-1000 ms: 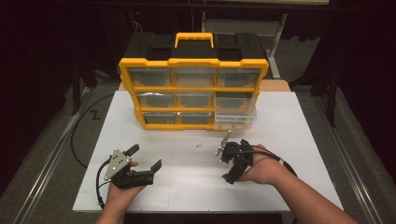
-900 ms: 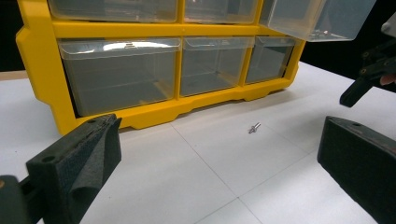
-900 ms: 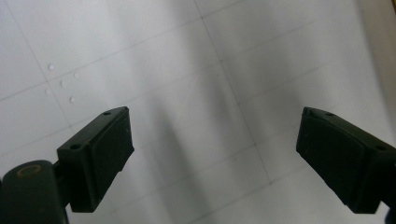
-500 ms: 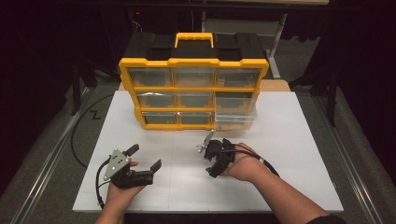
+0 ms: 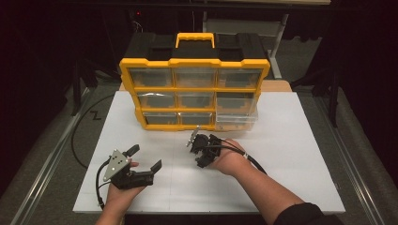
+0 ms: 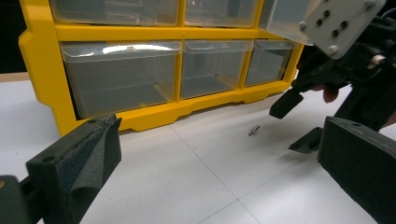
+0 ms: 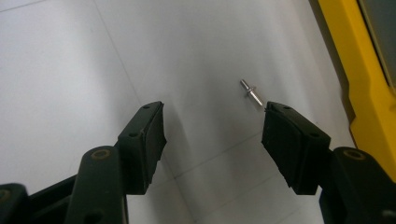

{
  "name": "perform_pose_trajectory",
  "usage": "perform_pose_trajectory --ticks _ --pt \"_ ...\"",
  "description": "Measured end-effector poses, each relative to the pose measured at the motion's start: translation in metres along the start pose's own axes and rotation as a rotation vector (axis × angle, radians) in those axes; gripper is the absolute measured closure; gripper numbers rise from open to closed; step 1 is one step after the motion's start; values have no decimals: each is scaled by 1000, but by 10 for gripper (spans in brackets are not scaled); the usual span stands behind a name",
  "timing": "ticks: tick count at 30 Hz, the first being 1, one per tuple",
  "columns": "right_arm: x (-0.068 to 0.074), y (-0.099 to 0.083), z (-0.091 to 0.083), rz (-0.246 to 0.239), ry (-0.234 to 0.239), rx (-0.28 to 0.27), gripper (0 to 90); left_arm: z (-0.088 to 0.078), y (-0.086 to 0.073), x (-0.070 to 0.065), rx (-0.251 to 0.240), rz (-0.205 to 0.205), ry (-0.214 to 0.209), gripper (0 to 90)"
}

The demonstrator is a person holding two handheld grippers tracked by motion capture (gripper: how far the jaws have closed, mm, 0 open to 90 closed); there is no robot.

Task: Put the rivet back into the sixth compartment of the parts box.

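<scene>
A small metal pin (image 7: 251, 92) lies on the white table, in front of the yellow drawer organizer (image 5: 195, 89). My right gripper (image 7: 212, 112) hovers low over the table. Its jaws are open and have just been closing, with nothing between them. The pin sits just beyond the tip of its right-hand jaw. In the high view the right gripper (image 5: 198, 151) is near the table's middle. The left gripper view looks across at the pin (image 6: 253, 131) and the right gripper (image 6: 299, 121). My left gripper (image 5: 145, 157) rests at the front left, open and empty.
The organizer's lower right clear drawer (image 5: 236, 119) is pulled out. The white table top (image 5: 300, 140) ends at dark floor on all sides. A black cable (image 5: 82, 140) loops on the floor at the left.
My right hand has slid left across the table toward the middle, and its jaws have narrowed. The left gripper has kept still.
</scene>
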State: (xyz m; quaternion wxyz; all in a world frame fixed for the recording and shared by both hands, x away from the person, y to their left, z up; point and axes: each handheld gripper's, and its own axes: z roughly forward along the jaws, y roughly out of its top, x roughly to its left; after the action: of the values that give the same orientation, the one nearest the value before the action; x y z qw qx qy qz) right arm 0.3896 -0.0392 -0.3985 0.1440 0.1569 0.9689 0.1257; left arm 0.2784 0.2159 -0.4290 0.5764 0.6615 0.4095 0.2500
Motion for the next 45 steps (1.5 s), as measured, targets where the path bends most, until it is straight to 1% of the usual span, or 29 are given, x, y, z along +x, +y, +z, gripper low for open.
perform_pose_trajectory --ticks 1,2,3,5,6,7,8,9,11,14,15,18,19,21,22,23,24,25,26,27,28,31,32,33,34,37,41,45 --pt "1 1 2 9 -3 12 398 0 0 0 0 0 -1 4" --pt "0 3 5 -2 -8 11 387 0 0 0 0 0 -1 4" --pt "0 4 6 -1 -5 25 380 0 0 0 0 0 -1 4" --pt "0 6 10 4 -21 26 347 0 0 0 -1 0 -1 4" --pt "0 6 11 2 -21 27 338 0 0 0 1 0 -1 4" --pt "0 7 12 8 -16 31 323 0 0 0 1 0 -2 4" --pt "1 8 14 15 -21 31 310 0 0 0 -1 -2 -2 4" --pt "1 9 15 4 -19 29 308 0 0 0 -2 -2 -3 4" --pt "1 11 17 9 -14 42 294 0 0 0 -1 -1 -5 4" --pt "-1 13 20 14 0 47 285 0 0 0 1 1 -5 4" --pt "-2 13 21 15 -4 46 282 0 0 0 1 1 -5 4" --pt "-5 15 22 27 17 51 270 0 0 0 2 0 -5 4" --pt "-5 15 23 31 21 41 264 0 0 0 1 -1 -6 4" --pt "-8 15 24 45 37 49 241 0 0 0 0 -2 -7 4" --pt "-9 15 25 44 40 45 234 0 0 0 0 -3 -6 4" --pt "-9 15 25 63 50 55 231 0 0 0 0 -3 -6 4" --pt "-10 14 26 63 57 51 224 0 0 0 0 -3 -6 4" --pt "-11 14 26 75 62 58 220 0 0 0 -2 -5 -6 4" --pt "-12 14 26 82 73 58 221 0 0 0 -4 -6 -6 4" --pt "-14 14 28 76 81 42 223 0 0 0 -2 -5 -6 4" --pt "-14 14 27 83 89 52 228 0 0 0 -2 -3 -7 4" --pt "-16 14 28 84 102 56 237 0 0 0 -1 -4 -8 4" --pt "-17 14 29 84 121 56 247 0 0 0 -1 -4 -8 4" --pt "-17 15 28 85 118 61 248 0 0 0 -1 -3 -8 4" --pt "-18 15 29 83 131 56 251 0 0 0 -1 -3 -8 4" --pt "-19 16 29 80 143 67 276 0 0 0 -2 -3 -8 4" --pt "-20 16 28 81 167 72 340 0 1 0 -5 -5 -7 4" --pt "-18 16 27 64 178 65 410 0 1 0 -5 -5 -6 4"
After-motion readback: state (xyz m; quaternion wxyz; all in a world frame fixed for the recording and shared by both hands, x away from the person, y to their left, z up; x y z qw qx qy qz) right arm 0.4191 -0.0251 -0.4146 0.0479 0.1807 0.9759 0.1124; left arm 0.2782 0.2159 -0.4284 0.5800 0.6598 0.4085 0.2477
